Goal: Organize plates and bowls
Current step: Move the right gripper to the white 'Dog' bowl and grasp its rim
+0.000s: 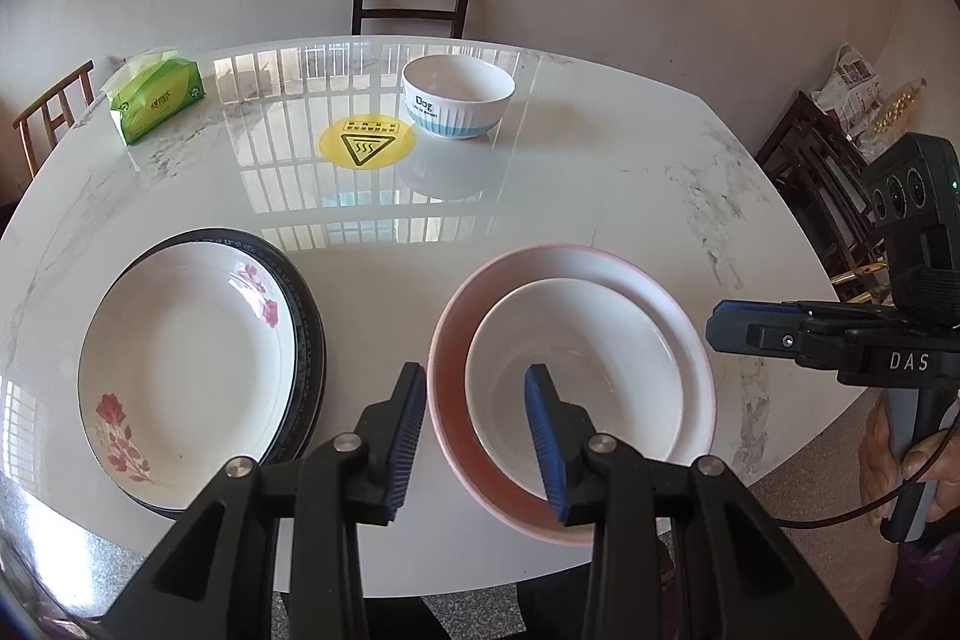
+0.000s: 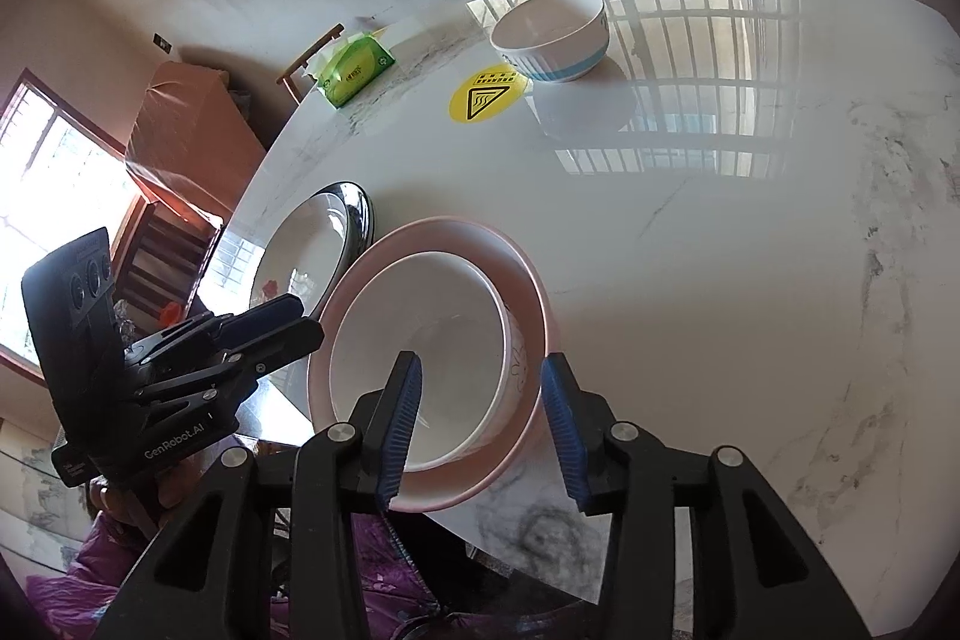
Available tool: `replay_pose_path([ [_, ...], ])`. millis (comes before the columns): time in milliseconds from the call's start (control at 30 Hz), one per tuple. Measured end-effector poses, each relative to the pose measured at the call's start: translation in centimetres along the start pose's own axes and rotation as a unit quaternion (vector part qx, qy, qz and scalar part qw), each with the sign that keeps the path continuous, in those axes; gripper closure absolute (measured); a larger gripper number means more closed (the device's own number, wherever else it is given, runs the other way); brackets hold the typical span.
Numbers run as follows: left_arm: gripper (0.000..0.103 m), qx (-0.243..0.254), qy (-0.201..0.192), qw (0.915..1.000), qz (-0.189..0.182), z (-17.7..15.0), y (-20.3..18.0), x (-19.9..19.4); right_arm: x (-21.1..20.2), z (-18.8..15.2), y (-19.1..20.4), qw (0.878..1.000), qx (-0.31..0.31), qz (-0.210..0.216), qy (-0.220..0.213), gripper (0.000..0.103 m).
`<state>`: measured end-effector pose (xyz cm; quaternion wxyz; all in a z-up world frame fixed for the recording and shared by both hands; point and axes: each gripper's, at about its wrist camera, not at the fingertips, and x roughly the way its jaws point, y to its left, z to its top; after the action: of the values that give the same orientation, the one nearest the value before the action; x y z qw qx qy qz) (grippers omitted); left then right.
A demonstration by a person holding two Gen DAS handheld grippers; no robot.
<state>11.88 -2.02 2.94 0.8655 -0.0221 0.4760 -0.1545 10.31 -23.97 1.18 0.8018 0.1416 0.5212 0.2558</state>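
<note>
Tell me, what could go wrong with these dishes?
1. The white bowl sits loose inside the pink-rimmed plate. Lifting the plate tilted could let the bowl slide out.
2. That plate overhangs the near edge of the glossy white marble table, so a bump from the open right gripper or left gripper might tip it off.
3. The rose-patterned white plate rests on a dark-rimmed plate; they may slip apart on the slick top.

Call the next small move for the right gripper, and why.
Probably ease the right gripper forward and down over the near wall of the white bowl on the pink-rimmed plate: its jaws are open, empty, straddling that side. The striped bowl sits alone at the far edge, so the bowls likely stack.
</note>
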Motion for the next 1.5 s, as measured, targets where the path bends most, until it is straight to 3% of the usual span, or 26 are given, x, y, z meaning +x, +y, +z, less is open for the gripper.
replay_pose_path([
  [433, 0.068, -0.049, -0.029, 0.9979, -0.033, 4.6, 2.6, 0.5, -0.6, 2.4, -5.0, 0.999, 0.037, 0.005, -0.040, 0.056],
  [567, 0.061, -0.073, -0.018, 0.9960, -0.049, 7.4, 4.2, 2.4, 0.3, 4.3, -6.5, 0.998, 0.041, 0.004, -0.040, 0.054],
  [633, 0.059, -0.081, -0.013, 0.9937, -0.076, 8.9, 4.8, 3.5, 0.9, 5.6, -7.2, 0.998, 0.046, 0.005, -0.036, 0.054],
  [767, 0.058, -0.099, -0.012, 0.9906, -0.094, 11.9, 6.3, 6.1, 2.1, 8.3, -8.2, 0.998, 0.052, 0.009, -0.038, 0.054],
  [967, 0.058, -0.129, 0.029, 0.9824, -0.132, 16.2, 8.6, 11.7, 3.5, 13.5, -8.6, 0.997, 0.059, 0.014, -0.050, 0.052],
  [1200, 0.058, -0.119, 0.011, 0.9810, -0.153, 20.7, 9.1, 14.3, 5.9, 19.0, -8.6, 0.996, 0.062, 0.001, -0.058, 0.048],
  [1333, 0.058, -0.106, 0.015, 0.9842, -0.142, 22.2, 8.6, 16.0, 7.8, 21.1, -8.4, 0.996, 0.061, -0.012, -0.057, 0.048],
  [1500, 0.058, -0.124, 0.027, 0.9834, -0.130, 23.1, 8.9, 18.5, 10.2, 22.7, -9.1, 0.996, 0.070, -0.011, -0.048, 0.048],
])
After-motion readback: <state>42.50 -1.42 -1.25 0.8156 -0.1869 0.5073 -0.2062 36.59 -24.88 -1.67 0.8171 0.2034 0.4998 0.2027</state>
